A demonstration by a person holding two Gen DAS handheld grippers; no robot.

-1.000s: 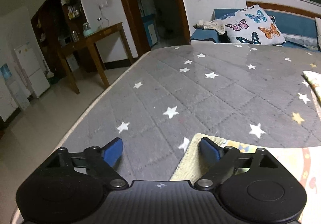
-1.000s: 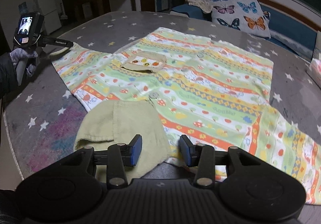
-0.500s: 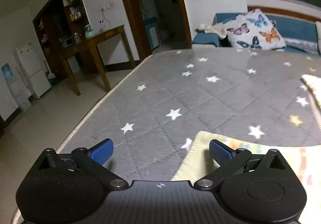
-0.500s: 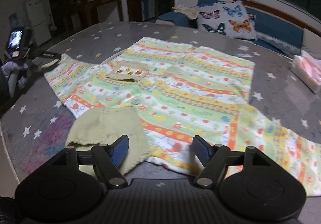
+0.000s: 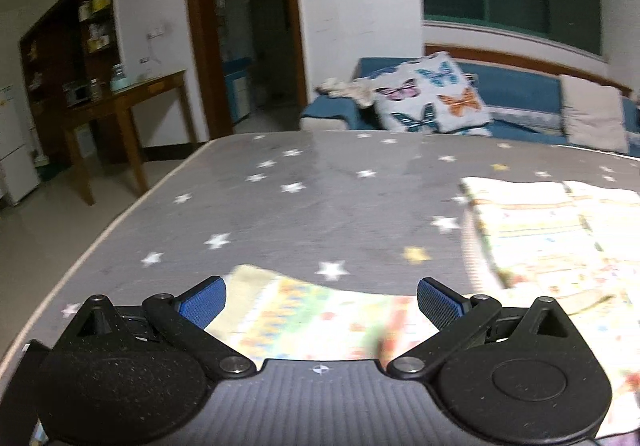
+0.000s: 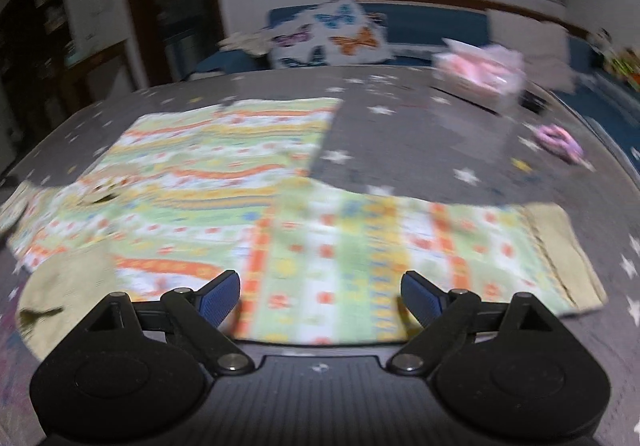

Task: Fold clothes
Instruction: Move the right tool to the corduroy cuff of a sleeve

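A grey star-printed mattress (image 6: 420,134) carries the striped, patterned shirt (image 6: 224,166) spread flat, one sleeve beneath the left gripper (image 5: 320,298) and the other beneath the right gripper (image 6: 320,294), both with fingers wide apart and empty; no writing is legible.

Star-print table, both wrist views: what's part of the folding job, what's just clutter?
Job:
patterned shirt
left gripper, open
right gripper, open

Lying about:
pink tissue pack
purple object, too blurred to identify
butterfly pillow on the sofa
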